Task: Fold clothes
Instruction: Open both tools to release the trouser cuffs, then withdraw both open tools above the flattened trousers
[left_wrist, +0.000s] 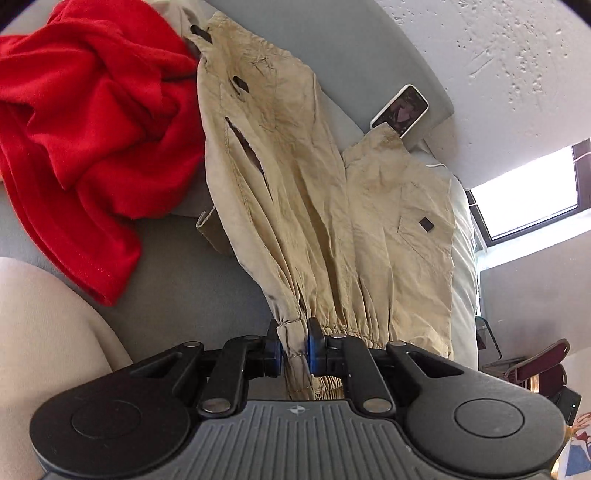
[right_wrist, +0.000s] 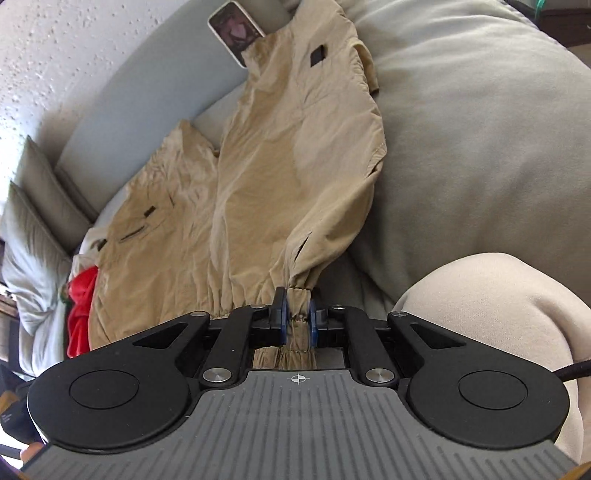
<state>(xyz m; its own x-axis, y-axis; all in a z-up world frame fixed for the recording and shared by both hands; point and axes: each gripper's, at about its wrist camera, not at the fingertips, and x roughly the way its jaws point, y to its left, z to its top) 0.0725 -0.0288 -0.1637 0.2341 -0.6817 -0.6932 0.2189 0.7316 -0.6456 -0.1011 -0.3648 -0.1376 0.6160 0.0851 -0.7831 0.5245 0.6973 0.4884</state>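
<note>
Pinching the gathered elastic hem of a crumpled beige cotton garment (left_wrist: 314, 206), the left gripper (left_wrist: 293, 349) has its blue-padded fingers (left_wrist: 275, 352) clenched on a bunched fold of that fabric. The right gripper (right_wrist: 297, 317) grasps another part of the same elastic edge, fingers (right_wrist: 282, 317) closed tight on the cloth. The garment lies spread across a pale grey-blue sofa seat (left_wrist: 192, 266), reaching away from both grippers toward the backrest, with dark patch labels and slit pockets showing.

A rumpled bright red fleece garment (left_wrist: 85, 122) sits on the seat just beside the beige one, its edge touching the beige fabric. A white-cased smartphone (left_wrist: 400, 109) leans against the backrest at the far end, its lower corner covered by the beige cloth. A large grey-green cushion (right_wrist: 472, 129) presses against one side of the garment. A cream-coloured rounded shape (right_wrist: 491, 317), apparently the person's knee, stands near the right gripper.
</note>
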